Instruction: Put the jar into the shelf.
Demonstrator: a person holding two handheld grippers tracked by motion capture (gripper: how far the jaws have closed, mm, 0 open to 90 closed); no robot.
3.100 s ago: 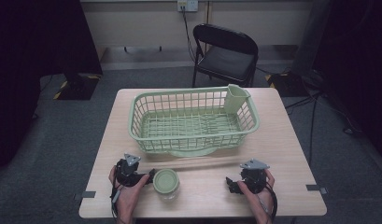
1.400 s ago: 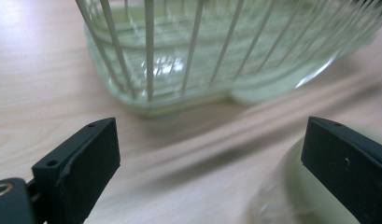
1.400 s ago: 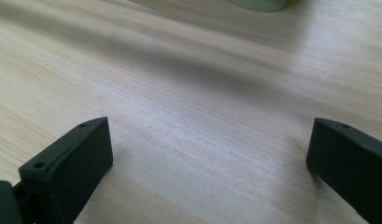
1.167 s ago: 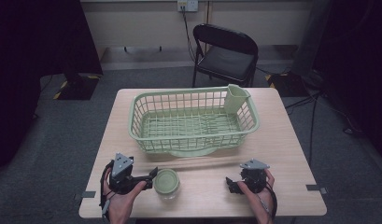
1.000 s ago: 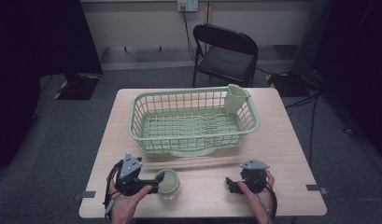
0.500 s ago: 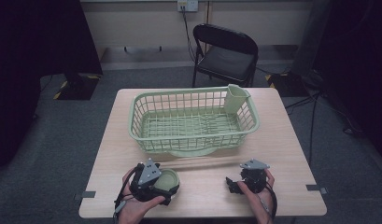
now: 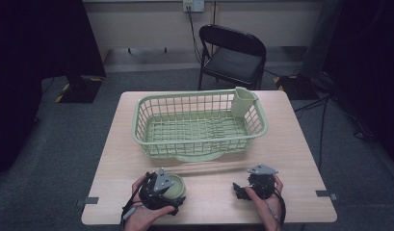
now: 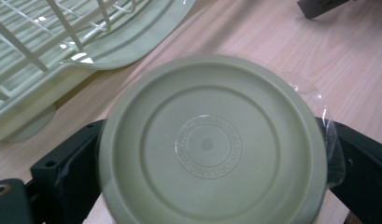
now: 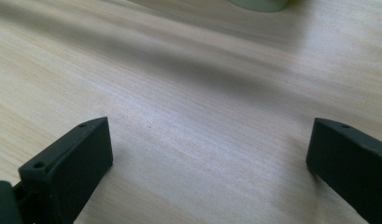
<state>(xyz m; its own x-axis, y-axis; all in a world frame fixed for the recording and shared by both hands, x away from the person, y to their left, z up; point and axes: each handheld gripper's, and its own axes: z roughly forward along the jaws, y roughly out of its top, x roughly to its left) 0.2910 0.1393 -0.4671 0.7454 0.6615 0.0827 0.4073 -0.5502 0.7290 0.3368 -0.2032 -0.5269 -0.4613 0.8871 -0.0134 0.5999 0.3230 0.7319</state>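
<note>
Round pale-green plastic bowl point(image 7: 174, 187) half hidden beneath left tool point(image 7: 162, 188) in high view, bowl's lower rim cut by left gripper view's bottom edge, embossed lettering illegible, green wire basket point(image 8: 53, 51) cropped top-left.

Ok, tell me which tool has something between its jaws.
The left tool: its jaws flank the round green bowl. The right tool stands open over bare table.

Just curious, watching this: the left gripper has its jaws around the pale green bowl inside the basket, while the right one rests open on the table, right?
Not quite. The bowl stands on the table in front of the basket, not inside it, as the high view shows. The rest holds: the left gripper straddles it and the right gripper rests open.
</note>
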